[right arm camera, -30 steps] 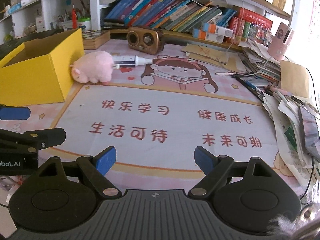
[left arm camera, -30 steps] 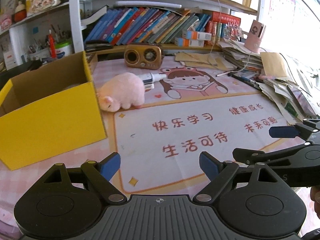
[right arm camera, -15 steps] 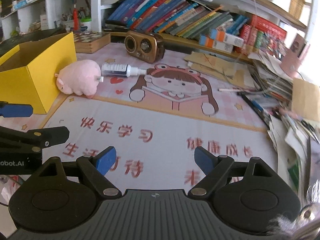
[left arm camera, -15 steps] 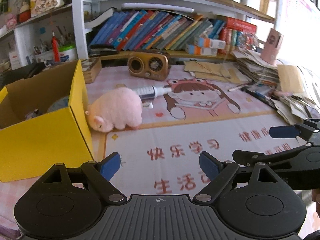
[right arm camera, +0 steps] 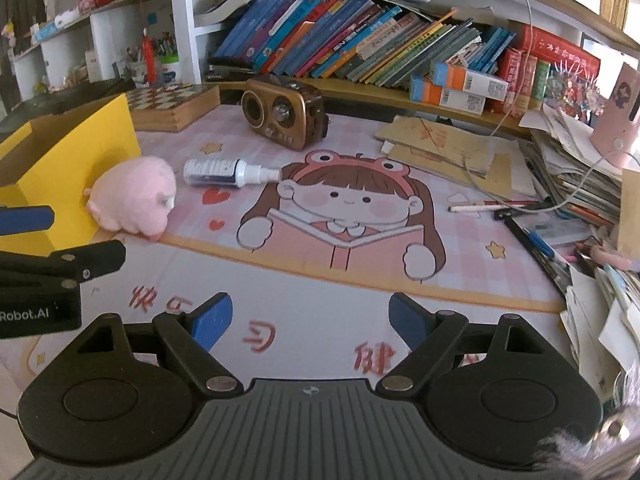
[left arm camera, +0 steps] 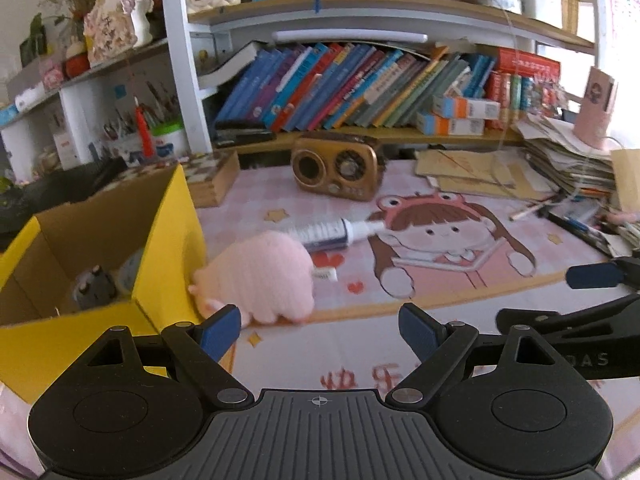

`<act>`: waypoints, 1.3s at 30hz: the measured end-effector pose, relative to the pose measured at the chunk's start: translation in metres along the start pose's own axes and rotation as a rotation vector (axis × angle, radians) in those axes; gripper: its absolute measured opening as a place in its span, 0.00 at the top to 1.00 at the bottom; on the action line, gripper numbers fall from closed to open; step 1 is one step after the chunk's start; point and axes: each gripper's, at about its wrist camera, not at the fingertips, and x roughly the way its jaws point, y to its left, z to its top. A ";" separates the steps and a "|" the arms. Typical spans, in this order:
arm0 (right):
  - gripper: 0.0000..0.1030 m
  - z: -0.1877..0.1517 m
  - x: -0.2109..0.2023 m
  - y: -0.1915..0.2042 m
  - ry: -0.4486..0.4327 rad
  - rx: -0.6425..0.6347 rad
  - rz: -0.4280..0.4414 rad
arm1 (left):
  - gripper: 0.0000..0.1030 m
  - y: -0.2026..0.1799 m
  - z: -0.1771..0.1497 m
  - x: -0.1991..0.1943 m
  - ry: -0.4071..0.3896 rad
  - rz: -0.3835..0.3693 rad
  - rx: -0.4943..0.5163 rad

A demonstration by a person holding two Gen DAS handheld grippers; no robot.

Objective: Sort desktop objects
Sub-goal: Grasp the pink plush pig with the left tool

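Observation:
A pink plush pig [left arm camera: 260, 276] lies on the desk mat against the yellow cardboard box [left arm camera: 168, 240]; it also shows in the right wrist view [right arm camera: 134, 200]. A spray bottle [left arm camera: 328, 234] lies on its side just behind the pig, also in the right wrist view [right arm camera: 224, 172]. My left gripper [left arm camera: 320, 330] is open and empty, a short way in front of the pig. My right gripper [right arm camera: 310, 318] is open and empty over the middle of the mat. The box [right arm camera: 68, 152] holds a few small items.
A brown retro radio [right arm camera: 284, 114] stands at the back of the mat [right arm camera: 348, 308]. A chessboard box [right arm camera: 176, 104] sits left of it. Piled papers and pens [right arm camera: 572, 184] crowd the right side. A bookshelf [left arm camera: 360, 88] runs along the back.
Both grippers have moved forward over the mat toward the pig and bottle, which now look larger and closer. Both stay open and empty.

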 end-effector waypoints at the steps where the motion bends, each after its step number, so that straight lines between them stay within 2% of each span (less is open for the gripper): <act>1: 0.18 0.003 0.003 -0.002 -0.004 -0.001 0.005 | 0.14 -0.001 0.003 0.003 0.000 0.010 0.001; 9: 0.18 0.029 0.024 -0.021 -0.039 -0.003 0.025 | 0.14 -0.007 0.023 0.038 0.014 0.091 -0.014; 23: 0.18 0.038 0.042 -0.048 -0.023 0.052 0.038 | 0.18 -0.018 0.027 0.097 0.089 0.262 0.088; 29: 0.18 0.041 0.046 -0.046 -0.025 0.035 0.062 | 0.18 -0.023 0.020 0.112 0.093 0.323 0.172; 35: 0.18 0.047 0.049 -0.045 -0.036 0.019 0.076 | 0.24 -0.019 0.022 0.120 0.094 0.366 0.207; 39: 0.18 0.048 0.050 -0.042 -0.035 0.014 0.089 | 0.25 -0.021 0.025 0.121 0.102 0.383 0.227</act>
